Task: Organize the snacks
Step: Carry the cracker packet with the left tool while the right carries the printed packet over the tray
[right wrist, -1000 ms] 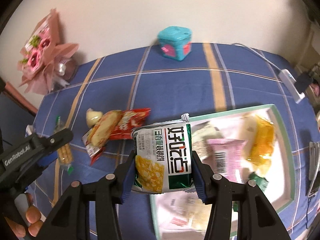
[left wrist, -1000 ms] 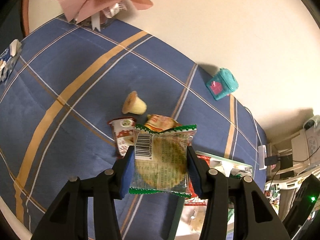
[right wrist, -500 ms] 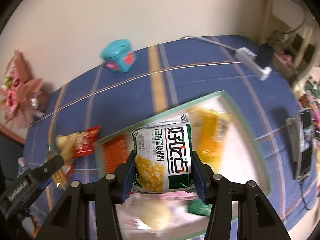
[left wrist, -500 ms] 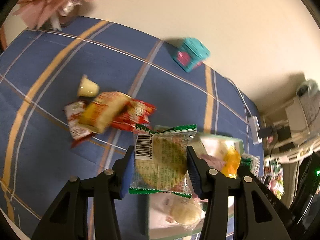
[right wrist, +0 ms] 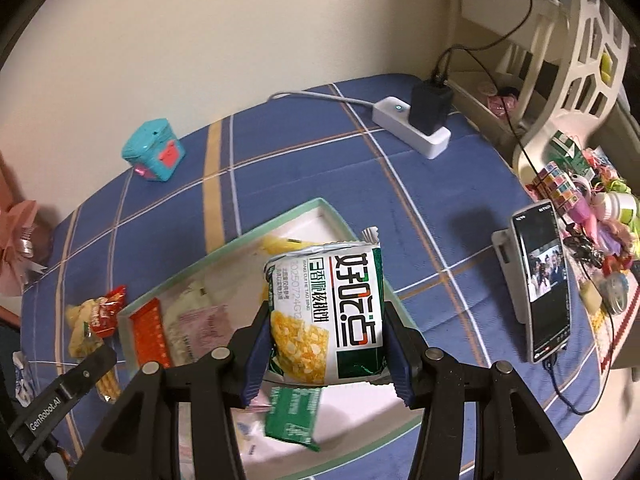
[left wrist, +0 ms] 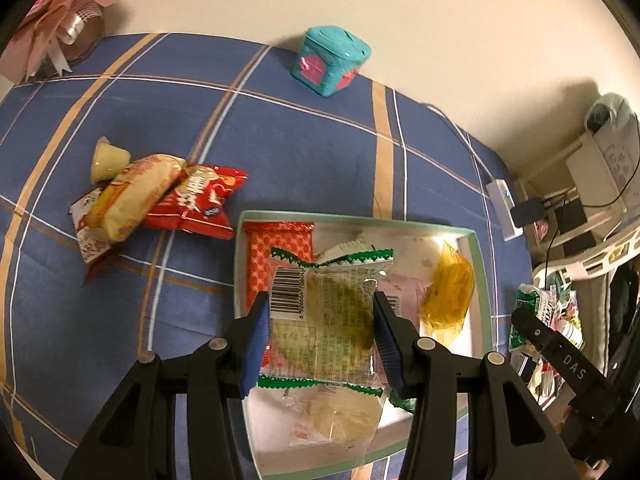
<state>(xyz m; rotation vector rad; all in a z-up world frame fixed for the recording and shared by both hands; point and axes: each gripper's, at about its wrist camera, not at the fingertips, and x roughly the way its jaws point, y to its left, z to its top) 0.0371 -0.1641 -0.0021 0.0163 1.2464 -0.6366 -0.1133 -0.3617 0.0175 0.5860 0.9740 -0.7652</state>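
My left gripper (left wrist: 320,344) is shut on a clear cracker packet (left wrist: 326,320) with green zigzag ends and a barcode, held above the pale green tray (left wrist: 482,280). My right gripper (right wrist: 325,354) is shut on a green and white corn snack bag (right wrist: 328,312), also over the tray (right wrist: 312,205). Inside the tray lie several packets: an orange-red one (left wrist: 276,252), a yellow one (left wrist: 448,296), a pink one and a green one (right wrist: 294,416). Left of the tray, on the blue plaid cloth, sit a red snack bag (left wrist: 200,200), a bread packet (left wrist: 132,196) and a small jelly cup (left wrist: 106,158).
A teal toy box (left wrist: 330,60) stands near the wall and a pink bouquet (left wrist: 60,20) at the far left corner. A white power strip (right wrist: 412,128) with a black plug, a propped phone (right wrist: 542,288) and a cluttered shelf line the right side.
Both grippers have swung right from the loose snacks to over the tray, each still holding its packet. The wrists have rolled, so the table looks turned in both views.
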